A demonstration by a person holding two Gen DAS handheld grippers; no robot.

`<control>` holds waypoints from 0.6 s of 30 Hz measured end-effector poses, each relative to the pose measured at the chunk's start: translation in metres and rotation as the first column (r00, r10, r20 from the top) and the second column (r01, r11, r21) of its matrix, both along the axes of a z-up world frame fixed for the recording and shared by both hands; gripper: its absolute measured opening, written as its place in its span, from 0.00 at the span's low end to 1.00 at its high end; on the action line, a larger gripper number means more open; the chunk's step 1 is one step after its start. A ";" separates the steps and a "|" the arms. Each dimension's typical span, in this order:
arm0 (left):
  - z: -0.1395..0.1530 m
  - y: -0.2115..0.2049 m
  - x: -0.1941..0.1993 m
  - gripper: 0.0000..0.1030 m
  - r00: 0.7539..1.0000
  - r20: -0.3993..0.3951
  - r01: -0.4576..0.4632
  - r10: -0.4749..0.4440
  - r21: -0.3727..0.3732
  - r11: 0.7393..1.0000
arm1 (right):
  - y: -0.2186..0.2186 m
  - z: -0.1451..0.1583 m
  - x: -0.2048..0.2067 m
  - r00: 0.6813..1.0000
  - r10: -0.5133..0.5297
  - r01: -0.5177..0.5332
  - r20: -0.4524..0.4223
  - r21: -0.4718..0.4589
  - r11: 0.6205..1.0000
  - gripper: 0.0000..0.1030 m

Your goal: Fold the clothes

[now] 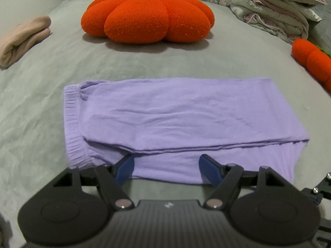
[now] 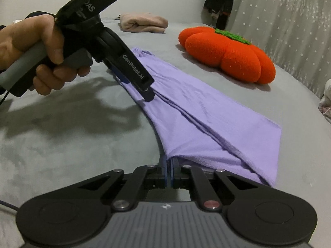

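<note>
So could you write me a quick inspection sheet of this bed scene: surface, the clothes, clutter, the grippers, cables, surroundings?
Surface: grey plush bedspread, lightly rumpled.
Job's things: lilac knit trousers, folded lengthwise and lying flat; rolled beige garment at the far left.
Clutter: round orange knitted pumpkin cushion; second orange cushion at the right edge; pile of folded quilts and a mauve pillow.
Grippers: left gripper open, blue fingers either side of the trousers' near edge; right gripper shut on the trousers' corner.
Cables: thin dark cable below the person's hand.
Surroundings: pale star-patterned curtain; dark garment hanging behind the bed.
</note>
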State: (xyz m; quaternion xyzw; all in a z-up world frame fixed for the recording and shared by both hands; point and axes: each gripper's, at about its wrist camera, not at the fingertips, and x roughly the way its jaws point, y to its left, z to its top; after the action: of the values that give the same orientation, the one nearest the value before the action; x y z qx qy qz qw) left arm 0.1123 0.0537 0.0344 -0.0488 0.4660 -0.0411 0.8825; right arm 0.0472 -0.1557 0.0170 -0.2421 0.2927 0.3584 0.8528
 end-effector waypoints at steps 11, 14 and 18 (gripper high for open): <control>-0.002 0.031 0.003 0.70 0.998 -0.023 -0.064 0.063 -0.058 0.996 | -0.002 -0.004 -0.001 1.000 0.025 -0.026 -0.014 -0.029 0.999 0.05; -0.002 0.027 0.003 0.70 0.998 -0.020 -0.056 0.055 -0.034 0.998 | -0.007 -0.001 -0.001 1.000 0.009 -0.009 -0.015 -0.015 1.000 0.05; -0.002 0.026 0.003 0.71 0.998 -0.019 -0.055 0.055 -0.025 0.998 | -0.005 -0.007 -0.001 1.000 -0.014 0.014 -0.021 -0.016 1.000 0.06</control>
State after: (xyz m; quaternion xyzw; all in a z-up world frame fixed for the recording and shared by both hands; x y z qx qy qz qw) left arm 0.1156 0.0798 0.0327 -0.0732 0.4719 -0.0222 0.8783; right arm 0.0467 -0.1607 0.0102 -0.2431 0.3063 0.3525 0.8502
